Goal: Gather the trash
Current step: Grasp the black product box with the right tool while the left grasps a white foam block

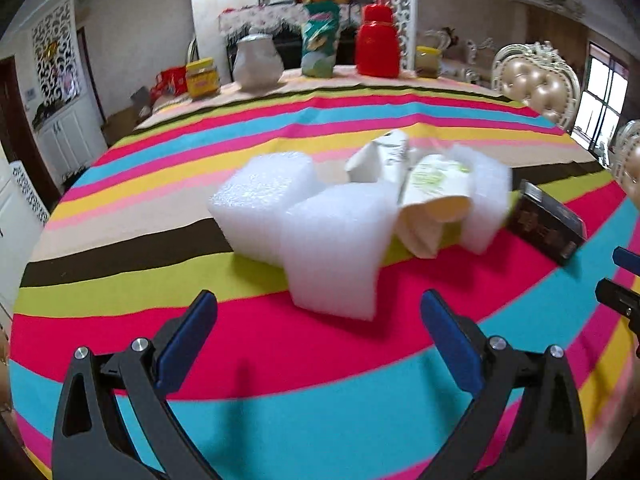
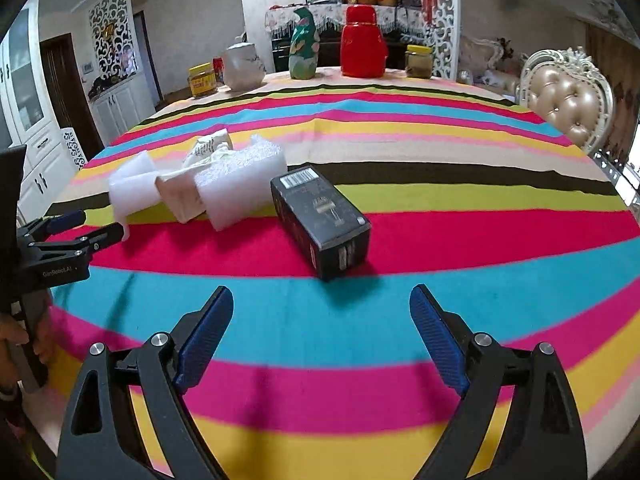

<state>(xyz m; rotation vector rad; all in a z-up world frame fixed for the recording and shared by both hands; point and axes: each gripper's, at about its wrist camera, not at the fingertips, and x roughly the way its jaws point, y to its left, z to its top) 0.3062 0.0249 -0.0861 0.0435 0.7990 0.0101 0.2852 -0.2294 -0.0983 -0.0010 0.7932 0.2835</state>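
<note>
Trash lies on the striped tablecloth (image 1: 280,340): several white foam pieces (image 1: 336,248), crushed paper cups (image 1: 432,196) among them, and a black box (image 1: 548,224) to their right. My left gripper (image 1: 319,304) is open, its blue pads just short of the nearest foam piece and holding nothing. In the right wrist view the black box (image 2: 320,216) lies straight ahead of my right gripper (image 2: 321,294), which is open and empty. The foam and cups (image 2: 236,188) sit left of the box. The left gripper (image 2: 100,222) shows at the left edge beside the foam.
Along the table's far edge stand a yellow-lidded jar (image 2: 202,80), a white jug (image 2: 242,66), a green bag (image 2: 304,50), a red flask (image 2: 362,42) and another jar (image 2: 418,62). A padded chair (image 2: 568,100) stands at the right. A person's hand (image 2: 16,340) holds the left gripper.
</note>
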